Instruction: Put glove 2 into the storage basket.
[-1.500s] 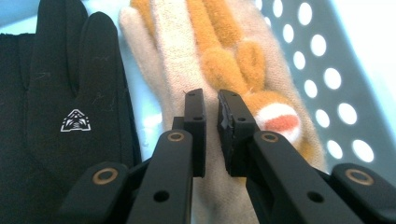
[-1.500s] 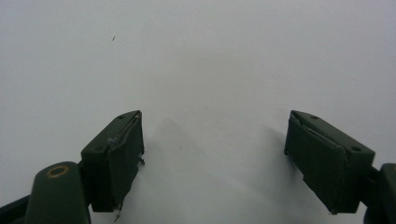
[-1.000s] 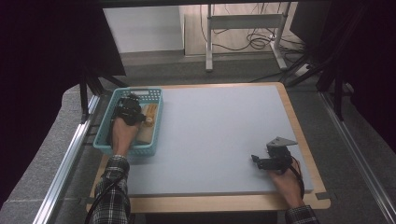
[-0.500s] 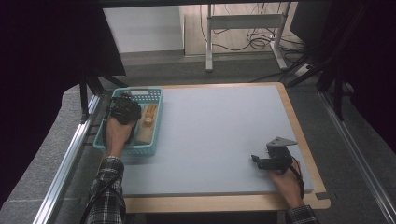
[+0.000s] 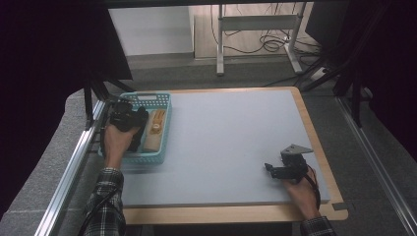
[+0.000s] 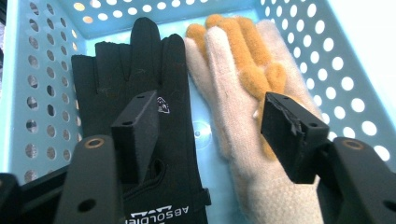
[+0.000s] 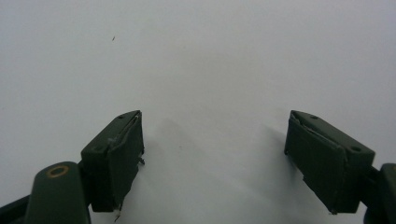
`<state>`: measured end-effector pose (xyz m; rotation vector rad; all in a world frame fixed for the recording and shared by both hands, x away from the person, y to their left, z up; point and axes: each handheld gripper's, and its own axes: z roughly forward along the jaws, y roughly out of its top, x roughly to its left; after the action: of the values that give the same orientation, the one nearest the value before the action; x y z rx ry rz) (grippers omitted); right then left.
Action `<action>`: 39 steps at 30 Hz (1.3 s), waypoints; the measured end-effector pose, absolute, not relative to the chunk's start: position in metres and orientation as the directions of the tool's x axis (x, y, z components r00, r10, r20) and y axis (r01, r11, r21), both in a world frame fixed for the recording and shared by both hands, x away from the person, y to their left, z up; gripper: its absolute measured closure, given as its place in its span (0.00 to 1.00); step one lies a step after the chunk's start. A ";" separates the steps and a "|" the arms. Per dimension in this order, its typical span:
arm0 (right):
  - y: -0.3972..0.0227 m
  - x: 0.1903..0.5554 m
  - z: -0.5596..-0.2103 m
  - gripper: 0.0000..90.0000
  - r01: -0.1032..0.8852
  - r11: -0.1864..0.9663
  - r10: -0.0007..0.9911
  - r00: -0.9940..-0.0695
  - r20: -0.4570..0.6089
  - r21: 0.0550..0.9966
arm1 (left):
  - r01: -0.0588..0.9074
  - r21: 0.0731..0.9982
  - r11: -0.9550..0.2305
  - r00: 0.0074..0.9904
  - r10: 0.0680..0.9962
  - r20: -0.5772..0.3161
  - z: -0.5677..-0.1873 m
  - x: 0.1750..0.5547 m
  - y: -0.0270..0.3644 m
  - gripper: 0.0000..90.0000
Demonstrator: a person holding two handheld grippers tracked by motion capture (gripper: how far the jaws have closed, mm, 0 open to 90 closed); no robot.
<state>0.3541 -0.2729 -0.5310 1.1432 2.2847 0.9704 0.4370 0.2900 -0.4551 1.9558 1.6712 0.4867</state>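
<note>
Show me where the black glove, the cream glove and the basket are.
black glove (image 6: 140, 74), left gripper view, on its back
cream glove (image 6: 233, 116), left gripper view, on its palm
basket (image 6: 336, 60), left gripper view, on its perforated wall

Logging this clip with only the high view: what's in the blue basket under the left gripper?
Observer: A black glove and a cream glove with orange fingers lie side by side in the basket.
Operator: Is either held?
Observer: No. The left gripper has its jaws apart above both gloves, just opening, with nothing pinched.
Operator: And the right gripper?
Observer: The right gripper is open over bare table, with nothing between its jaws.
</note>
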 end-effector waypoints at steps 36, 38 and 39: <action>-0.273 0.354 -0.531 0.19 0.531 0.423 0.816 -0.575 -0.054 0.735 | 0.735 0.666 -0.126 0.312 0.935 -0.168 -0.441 0.397 0.287 0.08; -0.273 0.354 -0.531 0.19 0.531 0.422 0.817 -0.574 -0.054 0.735 | 0.731 0.669 -0.137 0.322 0.933 -0.161 -0.441 0.395 0.285 0.07; -0.273 0.354 -0.531 0.19 0.531 0.422 0.817 -0.574 -0.054 0.735 | 0.727 0.673 -0.141 0.328 0.931 -0.160 -0.440 0.394 0.284 0.07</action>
<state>0.3541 -0.2726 -0.5312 1.1480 2.2762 0.9601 0.3935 0.2838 -0.4401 1.9256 1.4569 0.3904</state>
